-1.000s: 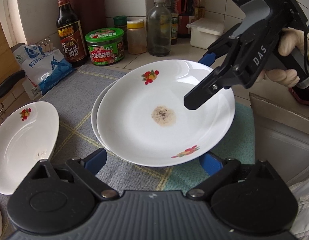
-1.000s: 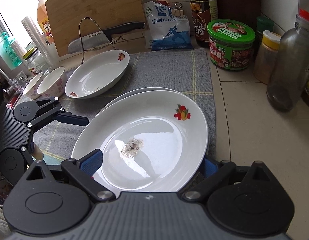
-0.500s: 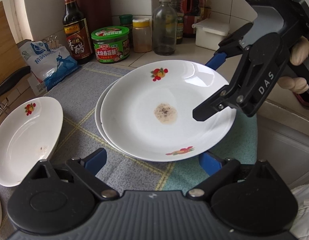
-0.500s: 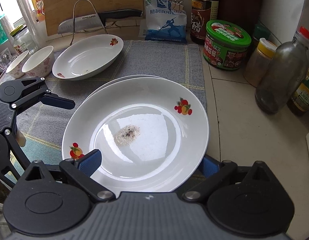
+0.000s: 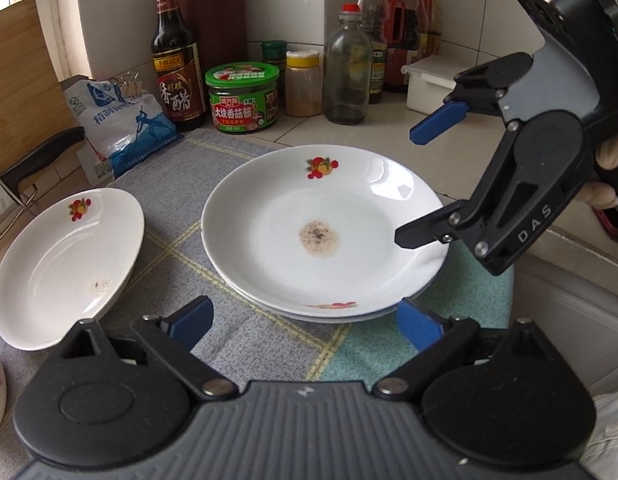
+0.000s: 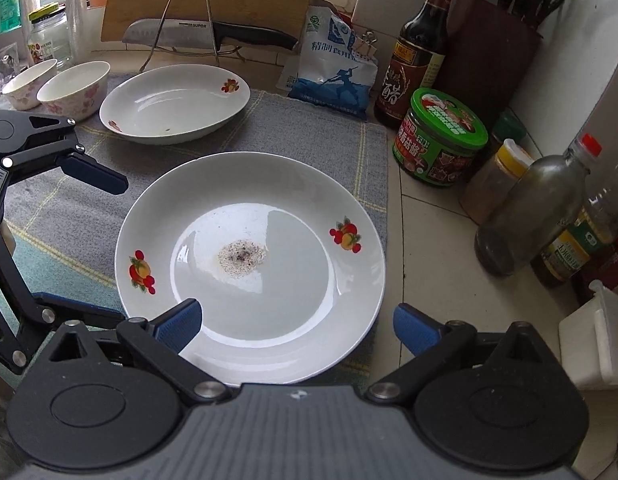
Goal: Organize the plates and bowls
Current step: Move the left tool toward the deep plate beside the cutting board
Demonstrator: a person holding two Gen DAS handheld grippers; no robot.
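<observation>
A white plate with fruit prints and a brown stain (image 5: 321,232) lies stacked on a second plate (image 5: 333,317) on the grey mat; it also shows in the right wrist view (image 6: 253,264). A third, deeper plate (image 5: 65,264) sits to its left, also in the right wrist view (image 6: 175,102). Two small floral bowls (image 6: 75,90) stand beyond it. My left gripper (image 5: 305,320) is open and empty at the stack's near edge. My right gripper (image 6: 297,322) is open and empty, raised above the stack's right rim; it also shows in the left wrist view (image 5: 421,184).
Sauce bottles (image 5: 175,64), a green-lidded jar (image 5: 243,96), a spice jar and a glass bottle (image 5: 347,68) line the back wall. A salt bag (image 5: 121,124), a knife on a rack (image 6: 205,34) and a cutting board stand at the back left. A white box (image 5: 433,84) sits at the right.
The top plate has come down and now rests squarely on the lower plate. My right gripper has opened and lifted off its rim; my left gripper has drawn back.
</observation>
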